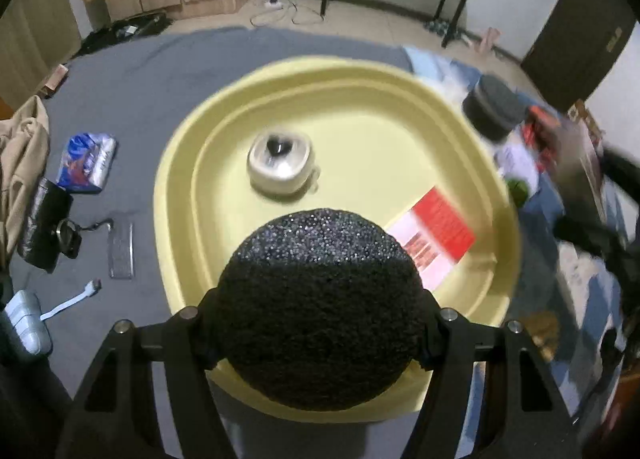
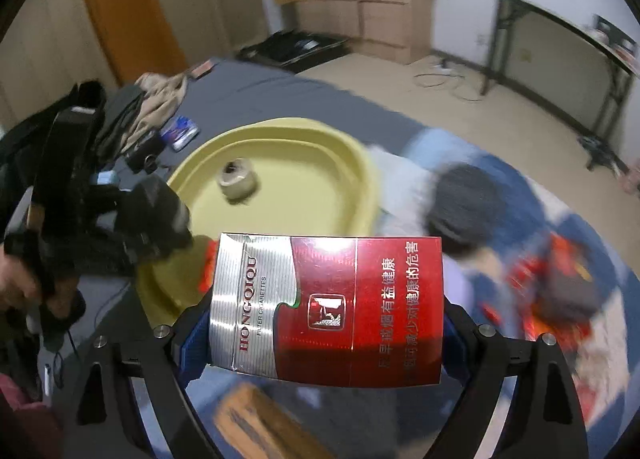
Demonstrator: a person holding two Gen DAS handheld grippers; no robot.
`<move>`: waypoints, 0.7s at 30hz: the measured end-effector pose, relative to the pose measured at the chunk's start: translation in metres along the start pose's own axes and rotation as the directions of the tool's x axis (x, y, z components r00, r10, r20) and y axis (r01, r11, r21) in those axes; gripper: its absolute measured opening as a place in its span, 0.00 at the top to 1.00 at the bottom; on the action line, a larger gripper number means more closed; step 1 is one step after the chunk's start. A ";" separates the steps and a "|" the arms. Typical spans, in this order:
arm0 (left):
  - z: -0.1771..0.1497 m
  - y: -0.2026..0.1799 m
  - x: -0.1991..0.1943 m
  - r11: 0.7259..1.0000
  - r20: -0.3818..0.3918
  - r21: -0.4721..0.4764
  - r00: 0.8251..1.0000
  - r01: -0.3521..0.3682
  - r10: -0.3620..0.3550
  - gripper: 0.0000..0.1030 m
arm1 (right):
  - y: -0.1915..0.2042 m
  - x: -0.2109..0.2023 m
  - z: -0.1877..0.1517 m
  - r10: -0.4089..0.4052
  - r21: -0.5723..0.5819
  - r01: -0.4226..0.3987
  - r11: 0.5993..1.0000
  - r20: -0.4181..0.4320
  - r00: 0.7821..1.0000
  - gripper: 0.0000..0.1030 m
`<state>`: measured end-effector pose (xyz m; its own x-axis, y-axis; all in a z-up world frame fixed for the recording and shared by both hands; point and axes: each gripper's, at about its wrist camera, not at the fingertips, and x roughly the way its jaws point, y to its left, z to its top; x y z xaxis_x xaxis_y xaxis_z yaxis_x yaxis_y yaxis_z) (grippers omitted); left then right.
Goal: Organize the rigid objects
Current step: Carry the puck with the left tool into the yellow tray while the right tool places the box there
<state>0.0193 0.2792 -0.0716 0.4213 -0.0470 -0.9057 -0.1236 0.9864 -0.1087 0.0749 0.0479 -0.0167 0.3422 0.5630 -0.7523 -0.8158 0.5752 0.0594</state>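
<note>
My left gripper (image 1: 320,335) is shut on a round black glittery object (image 1: 320,307) and holds it over the near edge of the yellow tray (image 1: 180,163). In the tray lie a roll of tape (image 1: 282,163) and a red and white box (image 1: 434,239). My right gripper (image 2: 326,323) is shut on a red and silver cigarette pack (image 2: 326,309), held to the right of the tray (image 2: 352,163). The left gripper with its black object (image 2: 156,215) shows at the left of the right wrist view. The tape roll (image 2: 237,179) is there too.
The tray sits on a grey cloth (image 1: 132,83). Left of it lie a blue packet (image 1: 86,163), a black pouch (image 1: 44,223), a grey strip (image 1: 120,245) and a beige garment (image 1: 20,151). To the right are a dark round case (image 1: 494,107) and blurred red items (image 2: 552,291).
</note>
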 end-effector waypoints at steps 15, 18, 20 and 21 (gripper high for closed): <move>-0.004 0.024 0.030 0.991 -0.005 -0.062 0.993 0.122 -0.122 0.28 | 0.029 0.150 0.055 -0.029 -0.054 0.020 0.998 -0.178 0.984 0.11; -0.010 0.024 0.029 0.989 0.004 -0.052 0.991 0.135 -0.135 0.25 | 0.029 0.156 0.061 -0.040 -0.051 0.031 0.998 -0.173 0.984 0.08; -0.013 0.020 0.029 0.990 0.001 -0.041 0.991 0.134 -0.134 0.19 | 0.029 0.157 0.066 -0.016 -0.023 0.012 1.000 -0.167 0.986 0.01; -0.014 0.017 0.027 0.990 -0.001 -0.034 0.991 0.137 -0.137 0.13 | 0.030 0.154 0.068 -0.007 -0.009 0.006 1.000 -0.158 0.987 0.00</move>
<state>0.0161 0.2926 -0.1033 0.4336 -0.1814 -0.8827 -0.0951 0.9648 -0.2450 0.1352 0.1922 -0.0864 0.2702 0.4578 -0.8470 -0.8179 0.5732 0.0489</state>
